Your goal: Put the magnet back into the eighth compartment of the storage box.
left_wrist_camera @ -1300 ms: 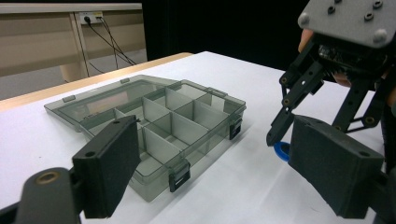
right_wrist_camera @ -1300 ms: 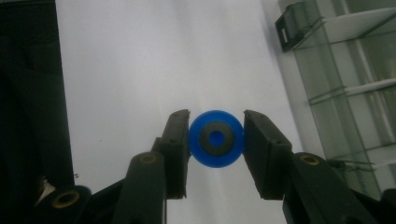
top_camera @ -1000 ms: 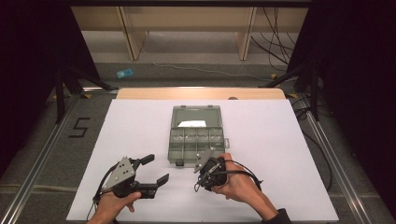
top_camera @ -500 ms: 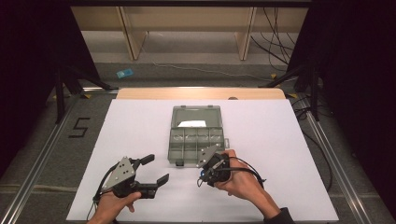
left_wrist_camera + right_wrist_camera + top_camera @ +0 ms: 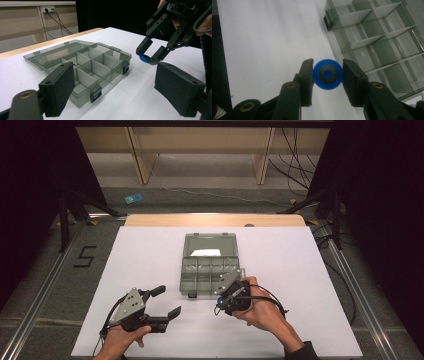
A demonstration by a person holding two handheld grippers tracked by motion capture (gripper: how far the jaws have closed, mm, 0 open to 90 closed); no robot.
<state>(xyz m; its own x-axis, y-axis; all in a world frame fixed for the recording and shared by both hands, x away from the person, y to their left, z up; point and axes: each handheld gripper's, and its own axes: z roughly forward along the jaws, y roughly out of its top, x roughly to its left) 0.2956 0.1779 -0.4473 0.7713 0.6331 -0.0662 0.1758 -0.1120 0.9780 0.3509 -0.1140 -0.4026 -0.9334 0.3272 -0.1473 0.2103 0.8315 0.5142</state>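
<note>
Right now I have the right gripper (image 5: 327, 75) clamped on a small round blue plastic wheel with a dark hub (image 5: 327, 74), its jaws pressing the wheel's rim from both sides, and I hold it in the air just beside the near right corner of the clear grey plastic compartment box (image 5: 207, 270) that lies open on the white desk (image 5: 310, 270). In the left gripper view the same wheel (image 5: 144, 58) hangs off the box's latched front edge, above the bare desk and not yet over any compartment. The left gripper (image 5: 162, 301) rests on the desk well to the left of the box's near edge, jaws wide apart and holding nothing. As I judge it, the work in hand is to carry the wheel over the box's front wall and let it down into one of the near cells. The grip worries me most: the jaws meet a curved rim, so a small twist of my wrist could let the wheel roll out and bounce away from the box. If I come in too low, the wheel or a jaw may catch the box's front wall or its black latch (image 5: 125, 68) and shove the light box along the desk. Releasing over a divider could send the wheel into the wrong cell.
</note>
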